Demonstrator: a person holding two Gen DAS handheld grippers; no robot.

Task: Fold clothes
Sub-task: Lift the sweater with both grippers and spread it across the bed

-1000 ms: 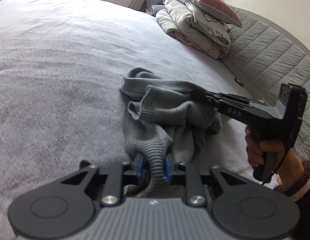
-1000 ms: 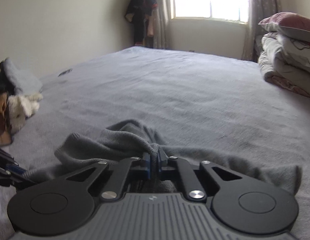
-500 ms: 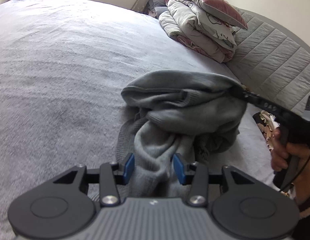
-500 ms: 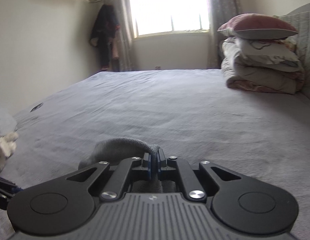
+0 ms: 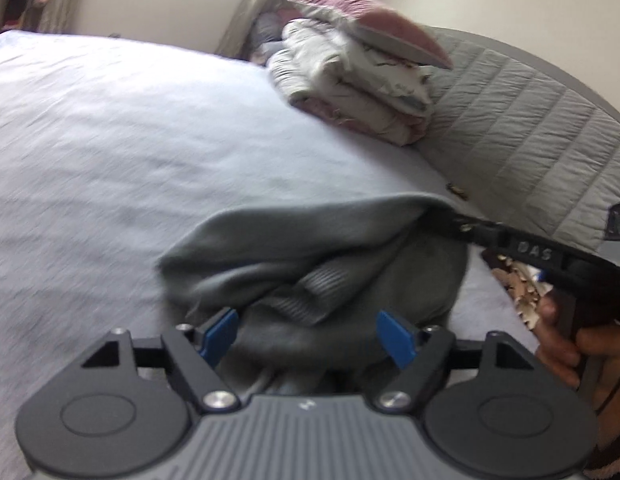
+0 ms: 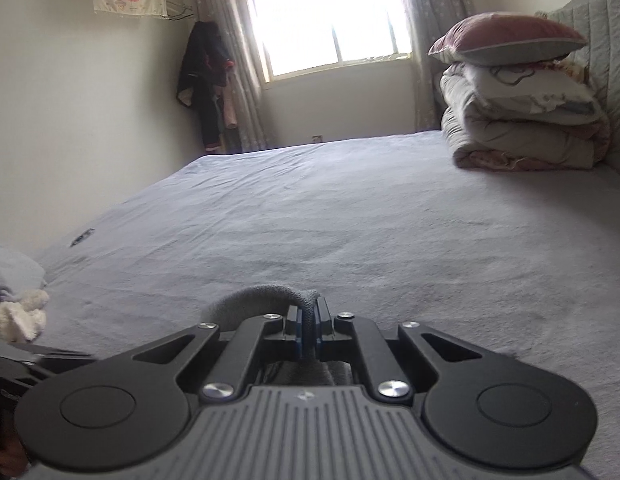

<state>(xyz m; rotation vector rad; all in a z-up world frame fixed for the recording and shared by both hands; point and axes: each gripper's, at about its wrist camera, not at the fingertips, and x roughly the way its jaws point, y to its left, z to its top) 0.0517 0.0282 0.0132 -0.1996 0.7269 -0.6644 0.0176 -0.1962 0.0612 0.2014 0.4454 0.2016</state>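
Note:
A grey knit sweater (image 5: 310, 248) hangs bunched above the bed in the left wrist view. My right gripper (image 5: 442, 216) comes in from the right, held by a hand (image 5: 566, 344), and is shut on the sweater's upper edge. In its own view the right gripper (image 6: 307, 330) pinches a grey fold (image 6: 262, 296) between its blue pads. My left gripper (image 5: 308, 334) has its jaws opening wide; the sweater's lower folds lie between the blue pads (image 5: 222, 330), which do not press on them.
The grey bedsheet (image 6: 350, 216) spreads ahead. Folded quilts and a pink pillow (image 6: 518, 120) are stacked at the headboard (image 5: 530, 140). A white fluffy item (image 6: 20, 316) lies at the bed's left edge. Clothes hang in the corner (image 6: 206, 84) beside the window.
My left gripper let go of the sweater's ribbed part and its jaws spread wide. The right gripper lifted the sweater's edge up and to the right, and its view tilted up toward the window.

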